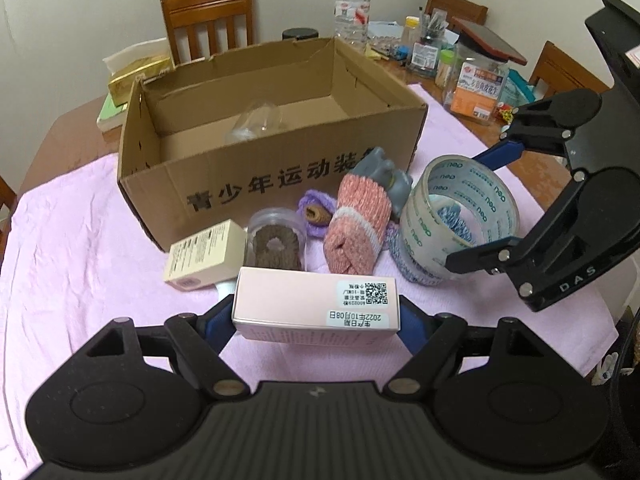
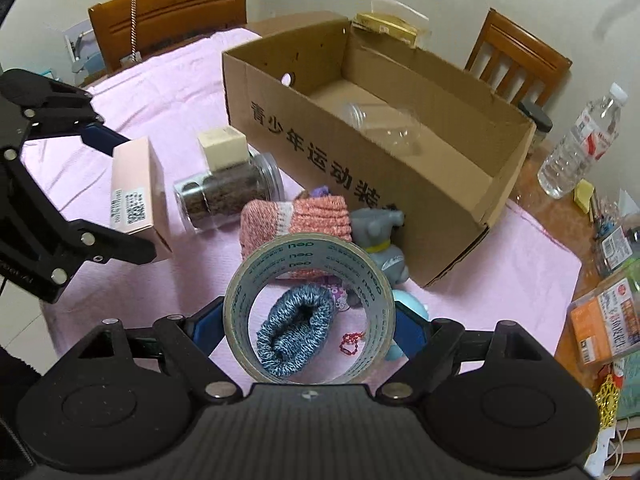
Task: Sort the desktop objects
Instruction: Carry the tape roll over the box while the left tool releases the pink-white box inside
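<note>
Pink carton [image 1: 316, 308] clamped end to end in left gripper [image 1: 316, 322], tape roll [image 2: 310, 308] pinched across its rim in right gripper [image 2: 310, 330], both above pink cloth [image 1: 80, 240] before cardboard box [image 1: 248, 184]; probably light, rigid, smooth-sided

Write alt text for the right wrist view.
The right tool grips a roll of clear tape above a pink cloth. Behind it lie a blue knitted piece, a pink knitted piece, a grey toy and an open cardboard box. At left, the left tool holds a pink carton.
</note>
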The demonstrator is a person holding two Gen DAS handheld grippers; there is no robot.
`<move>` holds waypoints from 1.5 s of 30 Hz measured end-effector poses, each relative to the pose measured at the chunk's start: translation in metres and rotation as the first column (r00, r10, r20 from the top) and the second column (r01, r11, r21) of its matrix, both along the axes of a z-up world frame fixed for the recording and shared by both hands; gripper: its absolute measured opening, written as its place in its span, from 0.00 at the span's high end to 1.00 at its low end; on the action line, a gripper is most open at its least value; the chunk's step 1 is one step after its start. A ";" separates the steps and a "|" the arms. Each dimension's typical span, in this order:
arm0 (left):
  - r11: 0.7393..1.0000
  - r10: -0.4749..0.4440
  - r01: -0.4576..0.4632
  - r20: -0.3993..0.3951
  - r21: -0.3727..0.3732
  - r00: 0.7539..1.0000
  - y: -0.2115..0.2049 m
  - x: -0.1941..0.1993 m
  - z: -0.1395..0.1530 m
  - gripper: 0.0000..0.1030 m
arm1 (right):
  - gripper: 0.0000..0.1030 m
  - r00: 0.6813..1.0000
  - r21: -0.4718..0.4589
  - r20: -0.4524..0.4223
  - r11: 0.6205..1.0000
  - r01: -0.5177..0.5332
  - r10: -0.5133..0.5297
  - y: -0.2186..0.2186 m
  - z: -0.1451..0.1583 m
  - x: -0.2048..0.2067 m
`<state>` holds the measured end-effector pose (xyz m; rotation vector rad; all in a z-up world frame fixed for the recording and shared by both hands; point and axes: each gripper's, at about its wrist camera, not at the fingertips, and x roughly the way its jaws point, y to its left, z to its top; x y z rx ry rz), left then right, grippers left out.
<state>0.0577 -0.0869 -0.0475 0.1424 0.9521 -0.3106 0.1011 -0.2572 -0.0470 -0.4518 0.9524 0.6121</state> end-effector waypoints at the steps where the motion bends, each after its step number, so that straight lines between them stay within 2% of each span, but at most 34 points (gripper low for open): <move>1: 1.000 -0.005 0.005 0.003 0.000 1.000 0.000 0.001 0.003 0.22 | 0.15 1.000 0.000 0.002 1.000 -0.004 0.004 -0.001 0.004 -0.001; 11: 0.998 -0.052 0.051 0.035 0.032 0.998 -0.004 0.006 0.020 0.22 | 0.15 0.999 0.025 0.040 1.000 -0.017 0.016 0.000 0.029 -0.001; 24: 0.998 -0.051 0.046 0.103 0.051 0.993 0.004 0.027 0.044 0.22 | 0.15 0.995 0.046 0.095 0.999 -0.011 0.007 0.005 0.054 0.016; 36: 0.997 -0.046 0.034 0.157 0.074 0.987 0.012 0.069 0.060 0.22 | 0.15 0.991 0.063 0.131 0.998 0.014 -0.022 0.005 0.075 0.054; 45: 0.997 -0.031 0.019 0.170 0.075 0.985 0.021 0.110 0.059 0.22 | 0.15 0.990 0.067 0.135 0.997 0.035 -0.043 0.007 0.078 0.093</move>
